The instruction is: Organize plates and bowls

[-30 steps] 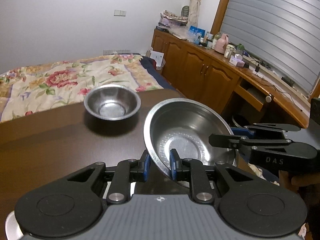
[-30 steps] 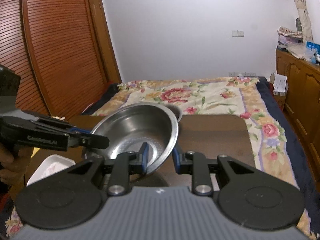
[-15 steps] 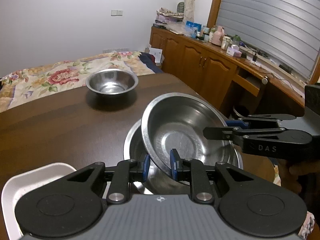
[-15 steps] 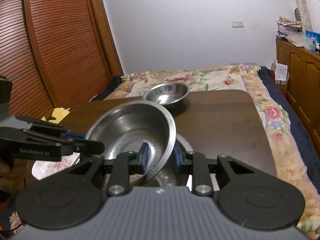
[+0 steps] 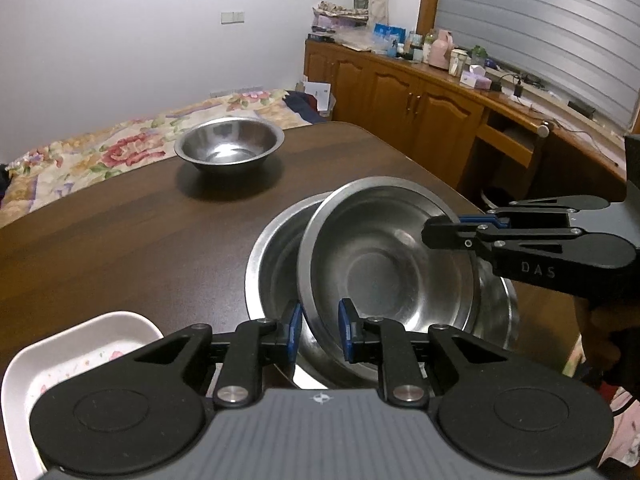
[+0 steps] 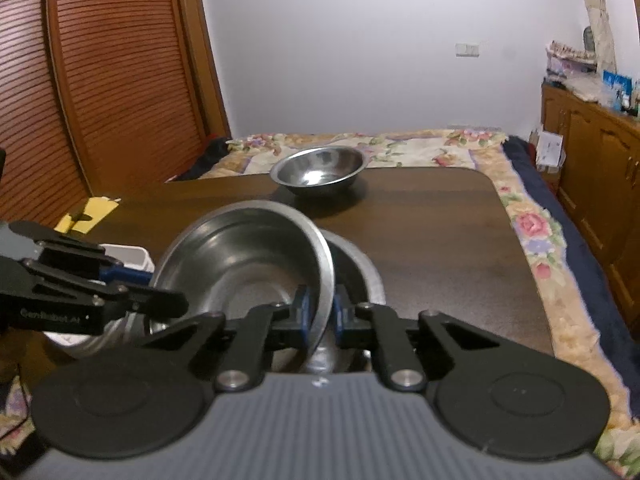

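Observation:
Both grippers hold one steel bowl (image 5: 384, 264) by opposite rims, tilted, low inside a wider steel basin (image 5: 272, 256) on the dark wooden table (image 5: 120, 240). My left gripper (image 5: 319, 326) is shut on the near rim. My right gripper (image 6: 319, 309) is shut on the other rim of the same bowl (image 6: 244, 256), with the basin (image 6: 360, 268) under it. The right gripper also shows in the left wrist view (image 5: 464, 228), the left gripper in the right wrist view (image 6: 160, 292). A second steel bowl (image 5: 229, 149) stands at the table's far side (image 6: 319, 170).
A white floral plate (image 5: 76, 356) lies at the table's near left, partly seen in the right wrist view (image 6: 128, 258). A bed with a floral cover (image 6: 400, 148) lies beyond the table. Wooden cabinets (image 5: 420, 108) line the right wall.
Both grippers have lowered the held bowl from above the table down into the wide basin. The views have tipped downward and the far bowl looks farther away.

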A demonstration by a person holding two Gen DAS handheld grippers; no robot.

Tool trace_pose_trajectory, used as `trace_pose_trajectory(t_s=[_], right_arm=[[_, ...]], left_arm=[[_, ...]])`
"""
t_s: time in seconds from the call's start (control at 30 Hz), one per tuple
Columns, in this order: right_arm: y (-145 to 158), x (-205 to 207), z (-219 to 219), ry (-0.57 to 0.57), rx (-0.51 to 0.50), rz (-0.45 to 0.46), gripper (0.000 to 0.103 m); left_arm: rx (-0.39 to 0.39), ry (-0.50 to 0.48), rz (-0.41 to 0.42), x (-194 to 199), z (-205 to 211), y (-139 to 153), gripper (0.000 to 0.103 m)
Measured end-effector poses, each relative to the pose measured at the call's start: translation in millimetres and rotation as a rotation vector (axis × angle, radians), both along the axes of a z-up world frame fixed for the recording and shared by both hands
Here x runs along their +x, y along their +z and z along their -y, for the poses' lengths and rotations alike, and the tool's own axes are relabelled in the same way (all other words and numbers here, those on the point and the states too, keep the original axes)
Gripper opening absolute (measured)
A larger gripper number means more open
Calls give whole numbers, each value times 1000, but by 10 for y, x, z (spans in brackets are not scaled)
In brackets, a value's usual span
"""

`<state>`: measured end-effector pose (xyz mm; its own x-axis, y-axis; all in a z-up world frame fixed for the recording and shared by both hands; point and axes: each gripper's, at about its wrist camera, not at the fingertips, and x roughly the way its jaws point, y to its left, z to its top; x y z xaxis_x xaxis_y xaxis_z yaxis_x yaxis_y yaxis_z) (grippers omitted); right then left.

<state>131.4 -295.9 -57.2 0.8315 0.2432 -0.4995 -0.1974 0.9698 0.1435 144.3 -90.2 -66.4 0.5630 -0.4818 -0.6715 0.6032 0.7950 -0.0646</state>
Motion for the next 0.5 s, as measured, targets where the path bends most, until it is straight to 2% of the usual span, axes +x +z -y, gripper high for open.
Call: trace_pose_trajectory(t_s=[0.33, 0.5], right_arm=[[-40, -33, -83, 13, -85, 33, 11], [-34, -14, -97, 24, -103, 26, 12]], left_arm=[[-38, 27, 15, 0, -60, 71, 22], [-58, 56, 54, -31, -133, 159, 22]])
